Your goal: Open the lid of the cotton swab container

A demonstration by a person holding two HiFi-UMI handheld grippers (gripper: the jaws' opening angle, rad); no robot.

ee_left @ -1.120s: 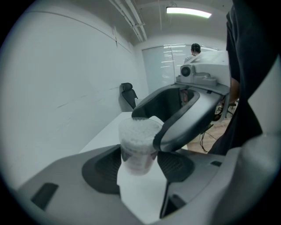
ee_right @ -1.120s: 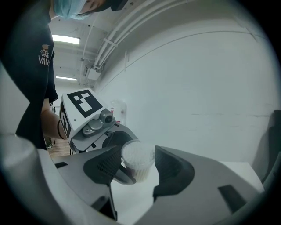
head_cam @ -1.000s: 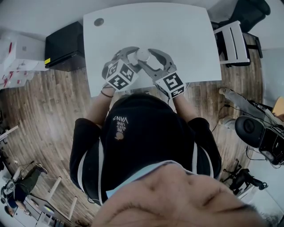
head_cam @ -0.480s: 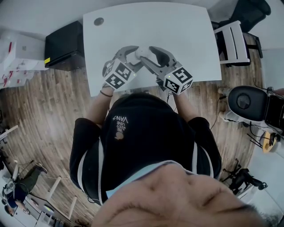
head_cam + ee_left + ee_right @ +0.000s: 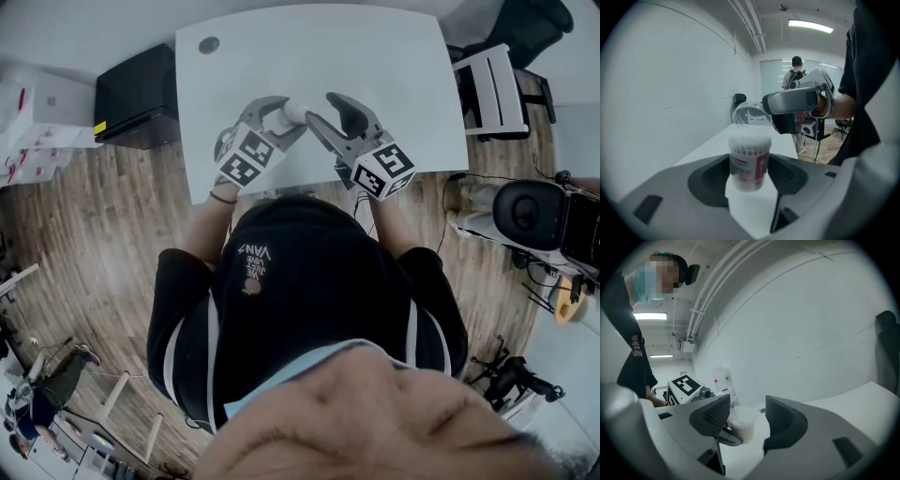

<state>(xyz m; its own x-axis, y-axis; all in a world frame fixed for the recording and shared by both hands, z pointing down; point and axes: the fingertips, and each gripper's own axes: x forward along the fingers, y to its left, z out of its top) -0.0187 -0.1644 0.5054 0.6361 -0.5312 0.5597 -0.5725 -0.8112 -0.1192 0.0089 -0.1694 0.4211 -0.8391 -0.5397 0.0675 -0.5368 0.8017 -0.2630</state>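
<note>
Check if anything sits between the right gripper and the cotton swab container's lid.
Nothing visible does. The left gripper holds the cotton swab container upright. Its clear lid is already tipped up above the exposed swabs. The right gripper, jaws apart, sits right beside the lid with no object between them.

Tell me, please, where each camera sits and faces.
Head view: on the person's head, looking down at the table; shoulders, left tongs, right tongs show.
Left gripper view: on the left tongs, facing the cotton swab container they grip; right hand shows.
Right gripper view: on the open right tongs, facing the wall; torso shows.
All share the container.
</note>
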